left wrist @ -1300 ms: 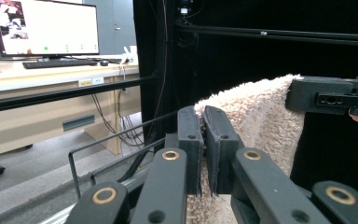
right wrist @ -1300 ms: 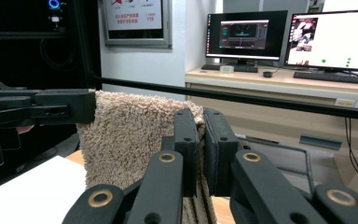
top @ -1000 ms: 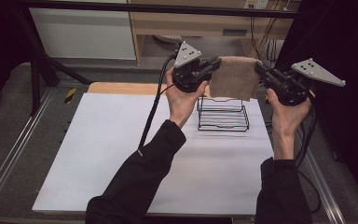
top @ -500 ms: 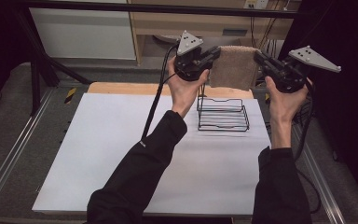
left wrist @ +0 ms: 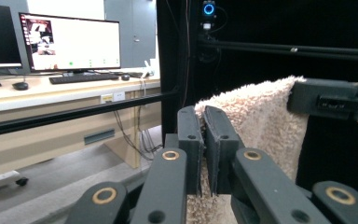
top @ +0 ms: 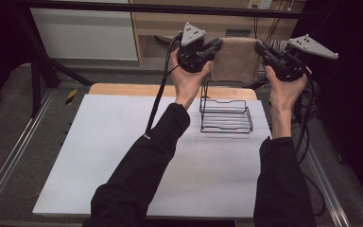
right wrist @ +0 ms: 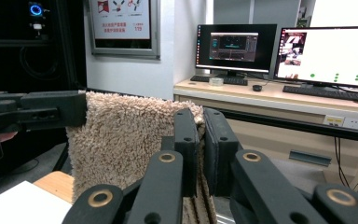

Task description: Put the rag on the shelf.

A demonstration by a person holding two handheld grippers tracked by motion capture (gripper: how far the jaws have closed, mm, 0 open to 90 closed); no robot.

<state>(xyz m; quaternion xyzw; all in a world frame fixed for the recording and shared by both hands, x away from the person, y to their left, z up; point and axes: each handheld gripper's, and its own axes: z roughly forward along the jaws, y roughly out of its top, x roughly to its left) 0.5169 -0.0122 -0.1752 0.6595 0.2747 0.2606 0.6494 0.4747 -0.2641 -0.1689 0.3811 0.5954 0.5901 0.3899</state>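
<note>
Two raised hands each clamp a hand-held gripper, left hand-held gripper (top: pixel 213 46) and right hand-held gripper (top: pixel 262 48), on the towel (top: pixel 236 59).

In the high view the towel (top: pixel 237 59) covers the upper part of the wire rack (top: pixel 226 115), at twelve o'clock from the rack's base; its two top corners vanish inside the closed jaws of the left hand-held gripper (top: pixel 216 46) and the right hand-held gripper (top: pixel 260 48); the worktop (top: pixel 99 156) runs off at six o'clock behind the sleeves; in the left gripper view the towel's lower edge is cut off at six o'clock; the monitor (left wrist: pixel 70 43) text is too small to read.
</note>
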